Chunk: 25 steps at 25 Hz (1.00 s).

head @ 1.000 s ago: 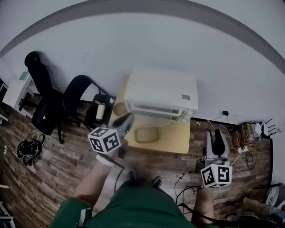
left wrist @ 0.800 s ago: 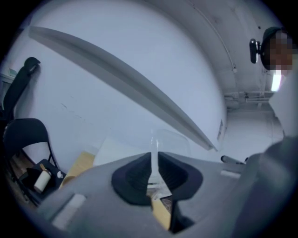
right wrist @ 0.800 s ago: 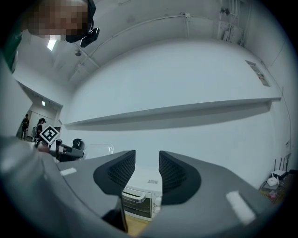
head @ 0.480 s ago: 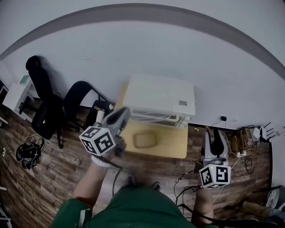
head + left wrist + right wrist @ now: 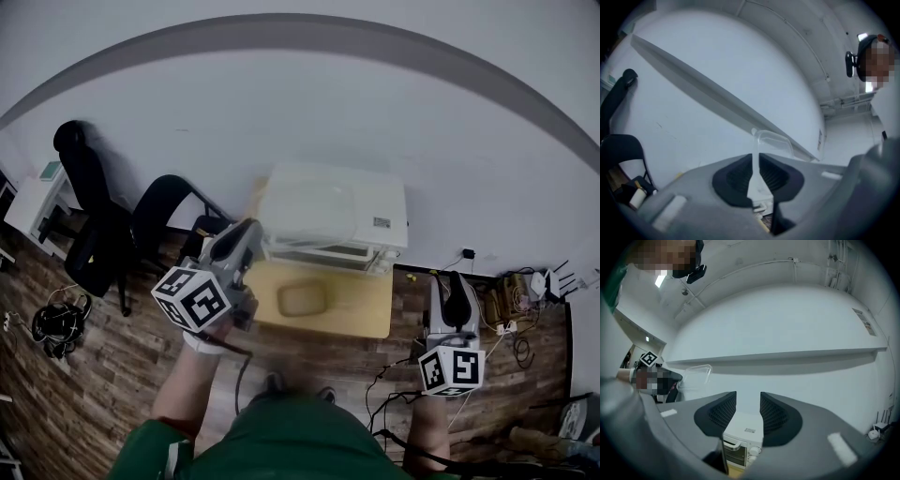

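Far left, two black chairs (image 5: 112, 220) standing by the wall. Left gripper (image 5: 244, 239) pinching a clear plastic lid (image 5: 309, 208), jaws pressing tight on its thin rim; lid hanging raised over the left part of the white toaster oven (image 5: 380, 199). Oven sitting at the far side of a small wooden table (image 5: 366, 309), a shallow tan container (image 5: 302, 299) lying just near of it. Right gripper (image 5: 451, 295) hovering off the table's right end, jaws spread, gripping nothing
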Tool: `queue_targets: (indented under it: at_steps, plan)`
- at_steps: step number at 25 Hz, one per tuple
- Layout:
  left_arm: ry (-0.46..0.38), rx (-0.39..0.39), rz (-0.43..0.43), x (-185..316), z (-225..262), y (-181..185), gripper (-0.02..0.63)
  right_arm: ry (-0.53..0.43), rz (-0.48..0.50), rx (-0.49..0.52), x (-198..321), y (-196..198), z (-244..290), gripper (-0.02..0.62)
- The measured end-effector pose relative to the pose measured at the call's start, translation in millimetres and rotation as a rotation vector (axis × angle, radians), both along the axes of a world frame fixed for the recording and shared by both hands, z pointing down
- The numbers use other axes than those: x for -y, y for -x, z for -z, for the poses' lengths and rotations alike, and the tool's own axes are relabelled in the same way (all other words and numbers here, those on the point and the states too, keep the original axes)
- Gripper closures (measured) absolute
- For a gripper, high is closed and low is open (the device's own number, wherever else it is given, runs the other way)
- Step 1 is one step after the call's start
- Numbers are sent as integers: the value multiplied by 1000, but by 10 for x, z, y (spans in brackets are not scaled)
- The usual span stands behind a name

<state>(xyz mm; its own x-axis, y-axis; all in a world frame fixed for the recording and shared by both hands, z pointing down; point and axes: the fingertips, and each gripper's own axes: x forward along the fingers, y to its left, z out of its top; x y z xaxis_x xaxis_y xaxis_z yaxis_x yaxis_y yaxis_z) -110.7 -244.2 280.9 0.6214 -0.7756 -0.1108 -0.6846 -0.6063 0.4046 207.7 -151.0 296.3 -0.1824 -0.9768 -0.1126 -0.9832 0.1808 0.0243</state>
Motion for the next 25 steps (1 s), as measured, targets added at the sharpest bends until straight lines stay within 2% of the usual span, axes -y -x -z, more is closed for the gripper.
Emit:
queue_targets:
  at_steps: [13, 17, 25]
  plan:
    - [-33, -15, -5, -42, 154, -31, 565, 1, 0, -23, 34, -19, -33, 437]
    - [-29, -19, -5, -26, 125, -18, 565, -1, 3, -33, 44, -2, -53, 460]
    - [-18, -21, -9, 8, 88, 6, 565, -2, 0, -31, 75, 10, -45, 462]
